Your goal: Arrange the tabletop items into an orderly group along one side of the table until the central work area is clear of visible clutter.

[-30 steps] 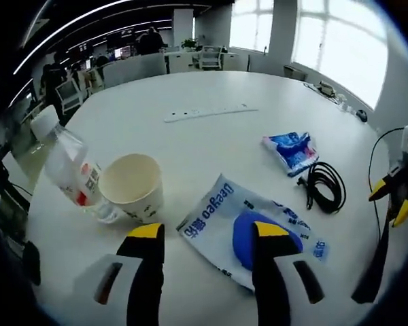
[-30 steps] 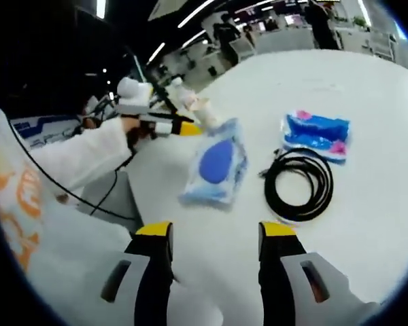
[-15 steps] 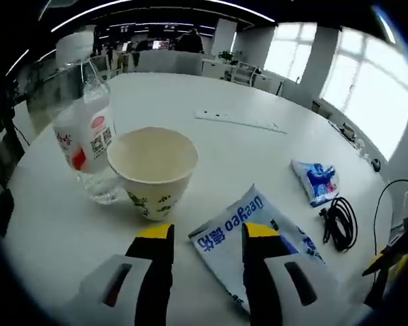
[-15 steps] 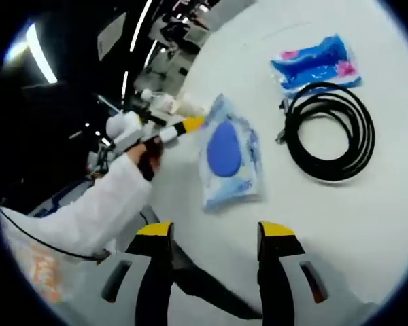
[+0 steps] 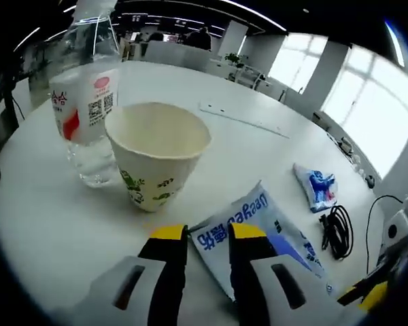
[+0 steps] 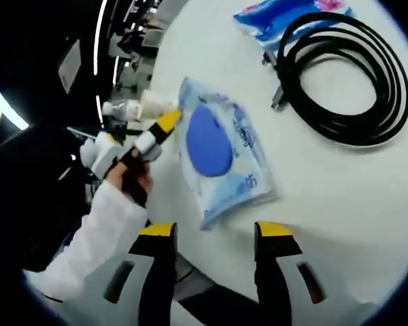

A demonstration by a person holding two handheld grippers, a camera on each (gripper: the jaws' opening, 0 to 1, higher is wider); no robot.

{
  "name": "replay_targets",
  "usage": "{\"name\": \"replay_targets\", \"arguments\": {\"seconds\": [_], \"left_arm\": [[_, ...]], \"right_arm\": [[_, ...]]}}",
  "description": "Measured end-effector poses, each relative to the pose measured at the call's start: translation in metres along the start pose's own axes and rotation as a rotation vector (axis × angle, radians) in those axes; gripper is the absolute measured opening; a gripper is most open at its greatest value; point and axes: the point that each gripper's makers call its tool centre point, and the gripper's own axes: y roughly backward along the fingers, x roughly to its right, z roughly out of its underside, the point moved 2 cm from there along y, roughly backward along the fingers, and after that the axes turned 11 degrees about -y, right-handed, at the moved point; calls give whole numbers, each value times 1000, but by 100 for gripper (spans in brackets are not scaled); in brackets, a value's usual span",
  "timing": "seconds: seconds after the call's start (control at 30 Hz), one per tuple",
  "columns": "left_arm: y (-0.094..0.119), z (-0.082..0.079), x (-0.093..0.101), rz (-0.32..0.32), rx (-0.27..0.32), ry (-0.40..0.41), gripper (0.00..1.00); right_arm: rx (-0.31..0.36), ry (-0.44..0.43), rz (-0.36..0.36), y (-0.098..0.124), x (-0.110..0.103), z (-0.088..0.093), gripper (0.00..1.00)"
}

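A blue-and-white wet-wipes pack [image 5: 258,227] [image 6: 217,153] lies flat on the white table [image 5: 47,217]. My left gripper [image 5: 207,234] [image 6: 160,129] is low over the pack's near corner; its jaws are narrowed with that corner between them and a gap still showing. Just beyond it stand a paper cup [image 5: 156,149] [image 6: 156,102] and a clear water bottle [image 5: 81,95] [image 6: 122,107], side by side. A small blue packet [image 5: 315,187] [image 6: 285,13] and a coiled black cable [image 5: 336,231] [image 6: 347,75] lie further along. My right gripper [image 6: 215,234] [image 5: 374,292] hangs open near the pack's other end, holding nothing.
A white power strip [image 5: 241,119] lies across the table's middle. A person's hand [image 6: 126,176] and white sleeve [image 6: 95,244] hold the left gripper at the table's edge. Office desks and chairs [image 5: 190,54] stand beyond the table, and windows [image 5: 367,102] are to the right.
My left gripper's jaws have narrowed steadily, and it has come down close to the cup and the pack's corner. The right gripper has moved nearer the pack and the cable.
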Motion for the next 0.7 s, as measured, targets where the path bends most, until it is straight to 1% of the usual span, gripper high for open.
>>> {"name": "replay_targets", "arguments": {"seconds": [0.1,0.13,0.17,0.23,0.3,0.37,0.4,0.43,0.47,0.57,0.6,0.67,0.7], "left_arm": [[0,1,3,5,4,1,19],[0,2,2,9,-3,-10,19],[0,2,3,10,-9,-16,18],[1,5,1,8,-13,-22,17],[4,6,-1,-1,-3,-5,13],[7,8,-2,-9,7,25,10],[8,8,-3,-8,13,24,8],[11,9,-2,-9,18,20,7],[13,10,-3,-14,20,7,5],[22,12,-5,-21,16,0,2],[27,13,-7,-22,17,10,1],[36,17,-9,-26,16,20,0],[41,19,-7,-24,16,19,0]], "right_arm": [[-5,-30,27,-7,3,1,39],[5,-46,23,-9,2,0,36],[6,-55,23,-11,3,-1,33],[22,-112,46,-14,6,-4,26],[38,-136,60,-17,7,-8,18],[64,-98,91,-17,12,-13,9],[58,-100,91,-17,12,-13,9],[77,-139,96,-18,11,-15,8],[69,-134,86,-15,10,-14,7],[99,-155,81,-10,10,-18,4],[120,-185,65,-7,9,-22,3],[152,-217,58,1,9,-28,1],[155,-212,64,5,9,-29,0]]}}
